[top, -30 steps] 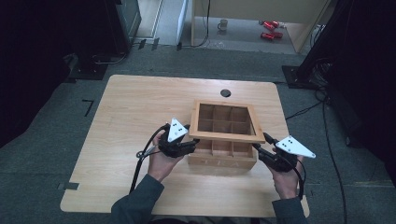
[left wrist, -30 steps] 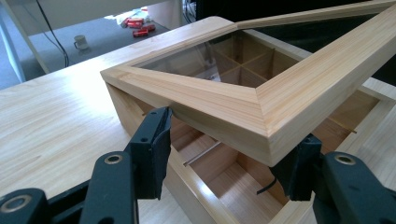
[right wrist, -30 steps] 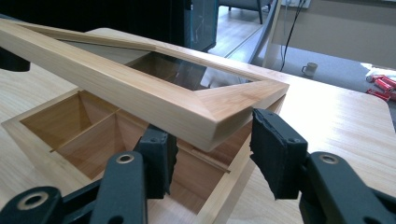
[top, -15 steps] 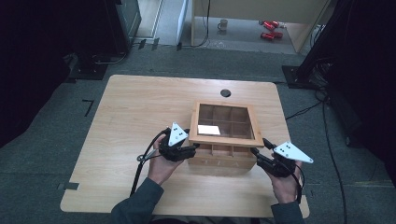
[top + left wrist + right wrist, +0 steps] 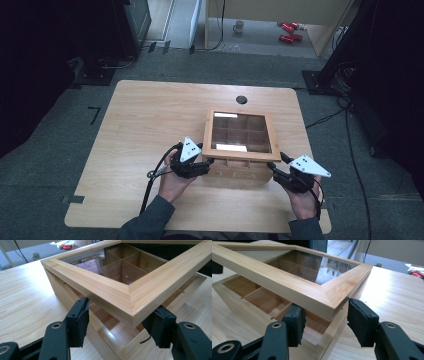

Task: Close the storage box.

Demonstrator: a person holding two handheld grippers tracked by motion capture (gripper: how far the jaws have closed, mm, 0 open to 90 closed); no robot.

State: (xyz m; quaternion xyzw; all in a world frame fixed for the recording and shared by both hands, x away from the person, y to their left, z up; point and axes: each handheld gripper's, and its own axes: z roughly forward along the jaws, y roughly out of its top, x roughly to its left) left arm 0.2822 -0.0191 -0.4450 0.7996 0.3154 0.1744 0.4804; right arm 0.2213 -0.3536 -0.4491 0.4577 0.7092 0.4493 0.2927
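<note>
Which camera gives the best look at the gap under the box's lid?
The right gripper view: the lid is raised off the box, compartments showing beneath. The left gripper view shows a similar gap at the other corner. The high view looks down through the glass, hiding the gap.

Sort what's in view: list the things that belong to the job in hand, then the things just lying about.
In the job:
square wooden compartment box
its glass-paned wooden lid, raised at the front
left gripper
right gripper

Lying about:
white mug on the floor
red objects on the floor
</note>
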